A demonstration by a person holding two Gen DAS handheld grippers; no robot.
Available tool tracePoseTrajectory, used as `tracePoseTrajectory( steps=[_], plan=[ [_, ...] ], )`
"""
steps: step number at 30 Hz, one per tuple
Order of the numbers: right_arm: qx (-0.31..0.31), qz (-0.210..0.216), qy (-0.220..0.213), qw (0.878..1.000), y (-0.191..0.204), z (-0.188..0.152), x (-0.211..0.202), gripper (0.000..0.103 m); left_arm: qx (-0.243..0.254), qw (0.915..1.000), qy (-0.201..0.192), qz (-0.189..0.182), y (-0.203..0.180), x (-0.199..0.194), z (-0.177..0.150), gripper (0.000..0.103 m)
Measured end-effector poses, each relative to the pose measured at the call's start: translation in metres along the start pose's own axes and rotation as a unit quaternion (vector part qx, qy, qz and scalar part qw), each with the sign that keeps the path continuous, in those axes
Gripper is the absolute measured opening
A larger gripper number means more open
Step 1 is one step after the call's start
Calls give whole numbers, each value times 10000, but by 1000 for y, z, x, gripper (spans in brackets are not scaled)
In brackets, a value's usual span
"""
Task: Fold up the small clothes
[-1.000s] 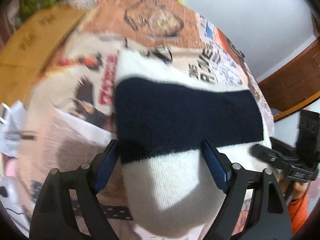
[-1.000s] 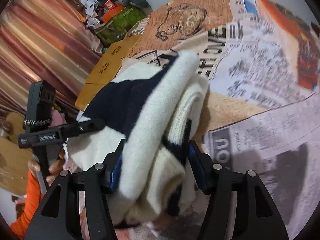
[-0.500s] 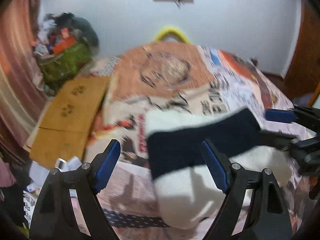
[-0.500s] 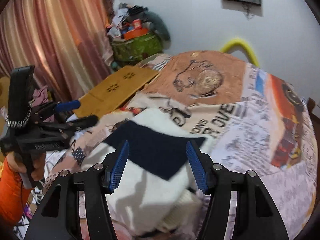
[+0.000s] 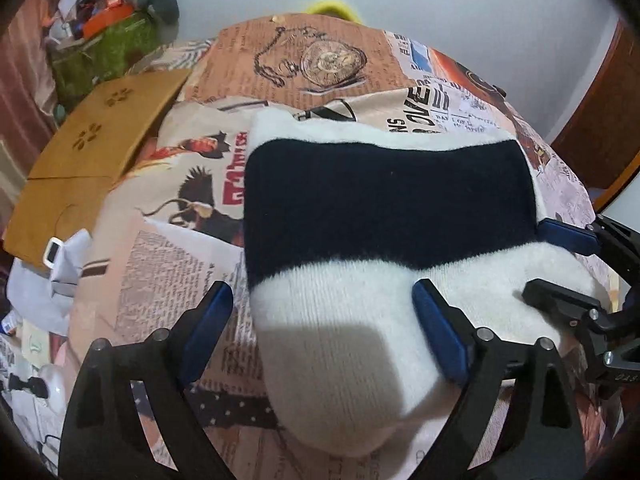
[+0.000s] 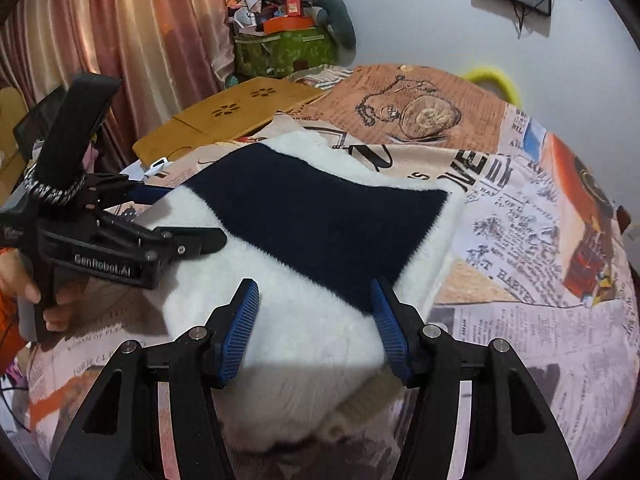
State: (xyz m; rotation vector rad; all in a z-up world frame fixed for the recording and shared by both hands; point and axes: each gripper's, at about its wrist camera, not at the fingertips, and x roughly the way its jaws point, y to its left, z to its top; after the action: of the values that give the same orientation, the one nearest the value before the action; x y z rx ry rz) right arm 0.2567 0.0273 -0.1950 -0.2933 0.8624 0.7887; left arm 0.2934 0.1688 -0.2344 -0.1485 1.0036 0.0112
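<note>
A folded white knit garment with a wide navy band (image 5: 384, 208) lies flat on the newspaper-print bedsheet (image 5: 176, 256); it also shows in the right wrist view (image 6: 320, 216). My left gripper (image 5: 322, 328) is open, its blue-padded fingers apart on either side of the garment's near white end, holding nothing. My right gripper (image 6: 316, 328) is open over the garment's other white end, also empty. The right gripper shows at the right edge of the left wrist view (image 5: 580, 272). The left gripper shows at the left of the right wrist view (image 6: 120, 236).
A flat brown cardboard sheet (image 5: 96, 152) lies at the bed's left side. A cluttered green bag (image 6: 284, 46) stands by the far wall, pink curtains (image 6: 120, 32) hang at the left, and a yellow ring (image 6: 492, 78) sits behind the bed. A wooden door (image 5: 600, 120) is at the right.
One second ago the right gripper held the bunched garment. It has since let go and both grippers have backed off; the garment now lies flat and folded on the bed.
</note>
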Motion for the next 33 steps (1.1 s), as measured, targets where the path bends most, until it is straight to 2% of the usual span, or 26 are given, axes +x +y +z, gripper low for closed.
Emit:
tracePoseTrajectory(
  steps=[5, 9, 13, 17, 20, 23, 27, 33],
  plan=[
    [124, -120, -14, 9999, -3, -8, -18, 55, 185, 9992, -204, 305, -10, -32, -7, 92],
    [469, -62, 2, 9989, -12, -16, -37, 55, 148, 9978, -415, 487, -12, -66, -11, 92],
    [582, -151, -333, 9976, -10, -15, -71, 55, 110, 9952, -803, 552, -15, -108, -10, 92],
    [570, -227, -879, 9942, 0, -6, -114, 55, -96, 9896, -1389, 372, -21, -164, -7, 92],
    [548, -198, -1375, 9888, 10, 2, -150, 56, -220, 9813, -1908, 96, -28, -210, -7, 92],
    [533, -58, -1898, 9804, 23, 7, -186, 56, -161, 9688, -2474, -42, -42, -258, -12, 92],
    [409, -23, -2566, 9656, 44, 7, -232, 56, -43, 9526, -3037, -185, -60, -306, -25, 92],
    [150, -274, -3289, 9439, 75, -6, -279, 57, 232, 9287, -3701, -89, -91, -357, -56, 92]
  ],
)
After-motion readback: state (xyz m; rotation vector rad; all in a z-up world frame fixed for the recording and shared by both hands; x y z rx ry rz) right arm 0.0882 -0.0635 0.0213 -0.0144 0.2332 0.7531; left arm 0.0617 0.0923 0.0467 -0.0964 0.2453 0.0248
